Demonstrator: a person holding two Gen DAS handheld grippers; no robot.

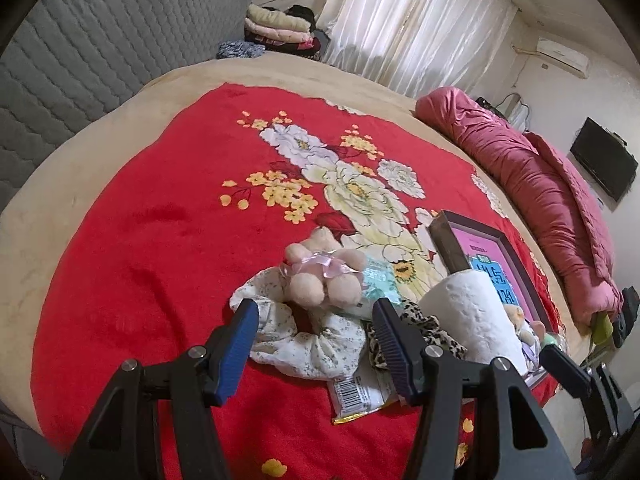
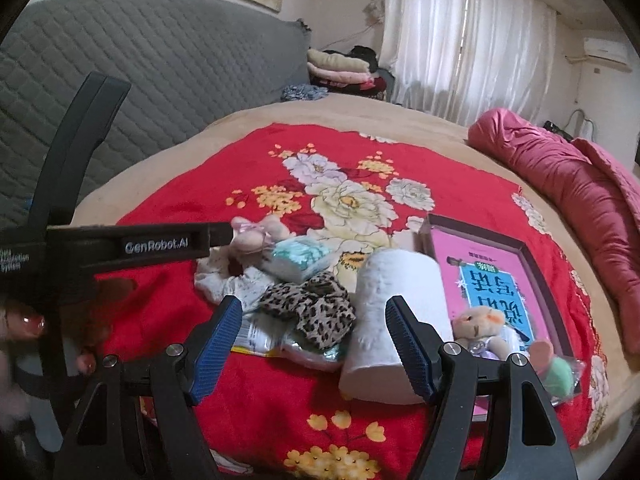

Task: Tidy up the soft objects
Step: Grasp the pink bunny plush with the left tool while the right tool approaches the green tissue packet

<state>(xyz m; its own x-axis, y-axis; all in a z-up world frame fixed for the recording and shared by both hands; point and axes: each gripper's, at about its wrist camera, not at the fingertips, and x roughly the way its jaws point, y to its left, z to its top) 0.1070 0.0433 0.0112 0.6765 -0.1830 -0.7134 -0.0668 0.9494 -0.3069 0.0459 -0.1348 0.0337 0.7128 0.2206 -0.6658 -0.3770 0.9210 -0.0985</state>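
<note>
Red floral blanket (image 1: 160,240) — rolled pink quilt (image 1: 532,184), white curtains (image 1: 416,20).

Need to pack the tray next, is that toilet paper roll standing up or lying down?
Lying down: the toilet paper roll rests on its side on the blanket, flat end facing the camera.

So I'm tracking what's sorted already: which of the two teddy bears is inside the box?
The small bear with orange cheeks, lying in the pink-lined box beside the paper roll. The other bear, with a pink ribbon, lies out on the red blanket.

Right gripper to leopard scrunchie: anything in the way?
Nothing visible. The right gripper is open, and the leopard scrunchie lies uncovered right ahead of its fingers. The paper roll stands beside it, to the right.
</note>
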